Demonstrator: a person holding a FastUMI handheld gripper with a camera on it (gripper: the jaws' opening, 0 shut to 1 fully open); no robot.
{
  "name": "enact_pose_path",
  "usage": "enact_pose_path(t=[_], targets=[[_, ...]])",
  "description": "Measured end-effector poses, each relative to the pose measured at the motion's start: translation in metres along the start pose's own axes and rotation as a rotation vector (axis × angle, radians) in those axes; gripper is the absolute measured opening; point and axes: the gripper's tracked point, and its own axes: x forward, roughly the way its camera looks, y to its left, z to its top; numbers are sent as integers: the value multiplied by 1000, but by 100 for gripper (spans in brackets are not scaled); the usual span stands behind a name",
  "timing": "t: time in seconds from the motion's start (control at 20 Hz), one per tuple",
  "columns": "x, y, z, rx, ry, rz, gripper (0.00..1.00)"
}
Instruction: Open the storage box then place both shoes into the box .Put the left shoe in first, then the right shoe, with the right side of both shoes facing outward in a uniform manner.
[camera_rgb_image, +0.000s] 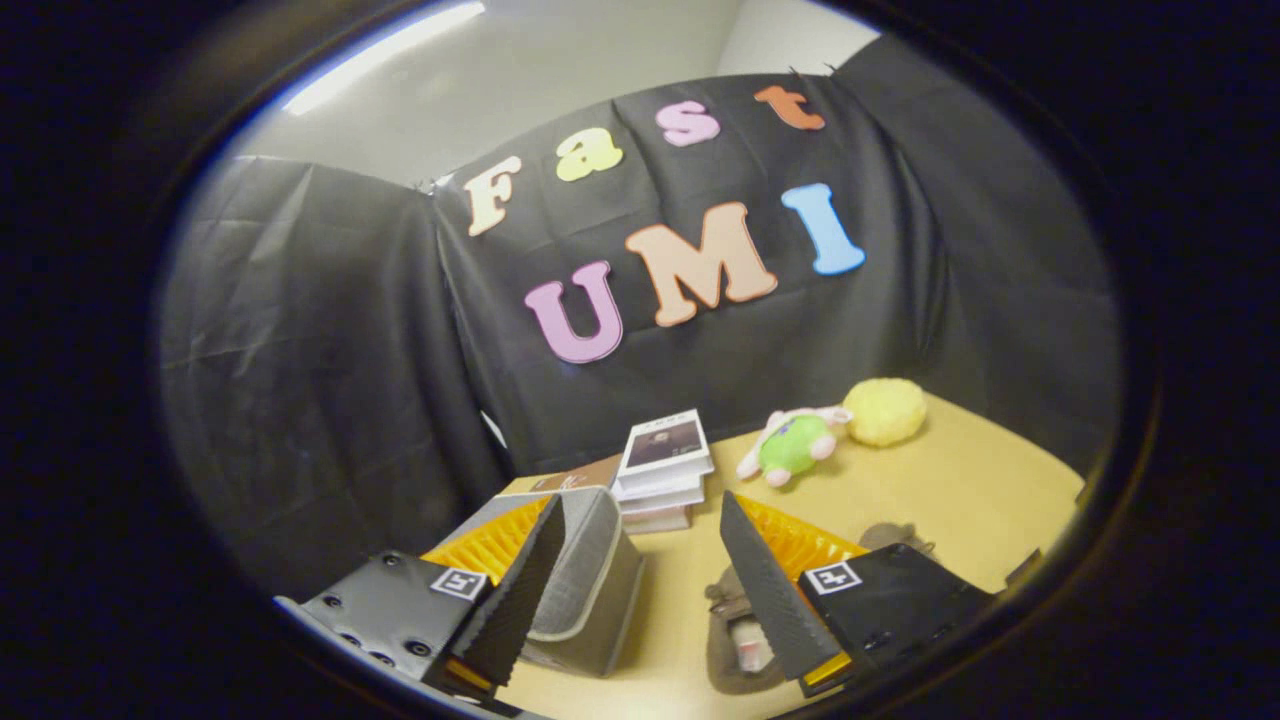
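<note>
Nothing here reads as words. A square black-and-white marker (459, 583) sits on one side of the gripper (641, 497), a matching marker (833, 577) on the other, a pattern rather than letters. The fingers stand apart, gripping nothing. Beyond them, the top book (663, 443) has cover print too small to read.

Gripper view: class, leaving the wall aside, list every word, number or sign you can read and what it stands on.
Top book: cover print too small to read.
Markers on the hand-held gripper: square patterns, no words.
Box, shoe: no text visible.
The fingers stand open, the box by the left one and the shoe by the right.
</note>
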Motion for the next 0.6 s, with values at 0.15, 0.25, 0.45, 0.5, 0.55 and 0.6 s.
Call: enact_pose_path(t=[0.15,0.25,0.45,0.5,0.55,0.6], targets=[[11,5,-27,130,67,6,99],[18,8,-45,225,118,3,99],[21,16,-81,380,224,14,100],[21,17,-90,432,253,16,100],[21,20,-99,486,277,16,100],[22,21,-106,528,294,12,100]])
